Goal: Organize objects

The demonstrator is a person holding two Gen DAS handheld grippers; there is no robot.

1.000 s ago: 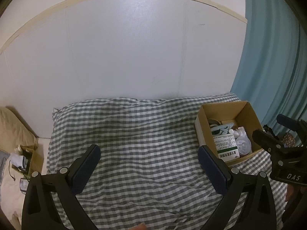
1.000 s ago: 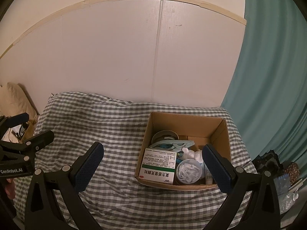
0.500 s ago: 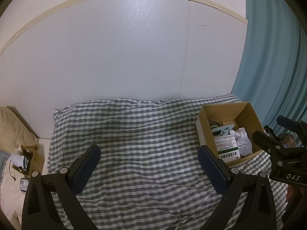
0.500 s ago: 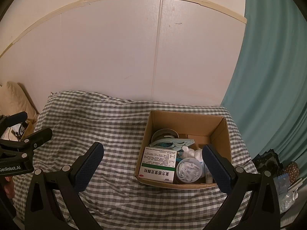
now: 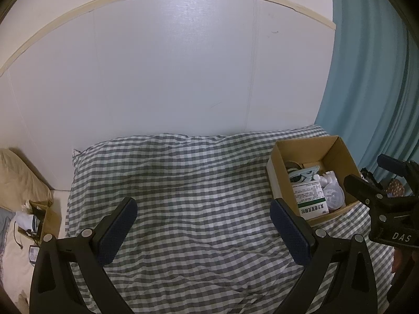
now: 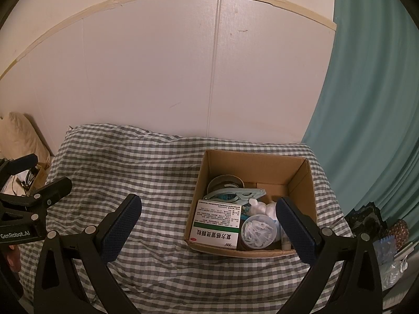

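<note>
At the far left, beside the bed, a beige pillow leans against the white wall, and below it stands a small open carton with some cloth and cables inside; I cannot tell more about its contents. The grey and white checked blanket covers the bed and is a little wrinkled; the left gripper hangs above its middle with the jaws released and spread wide, holding nothing. In the right wrist view the same gripper shows at the left edge, above the left side of the blanket.

Further right, the cardboard box sits on the blanket near the right end of the bed, its top open; inside, at the front left, lies a white and green medicine box; behind it there is a light blue clip and a round dark tin; to the right of the medicine box stands a round clear tub of small white pieces, with a white lumpy object behind it. The right gripper is above the front of the cardboard box, jaws released and apart, grasping nothing. At the far right hangs a teal curtain, and below it some dark patterned bags lie near the bed.
</note>
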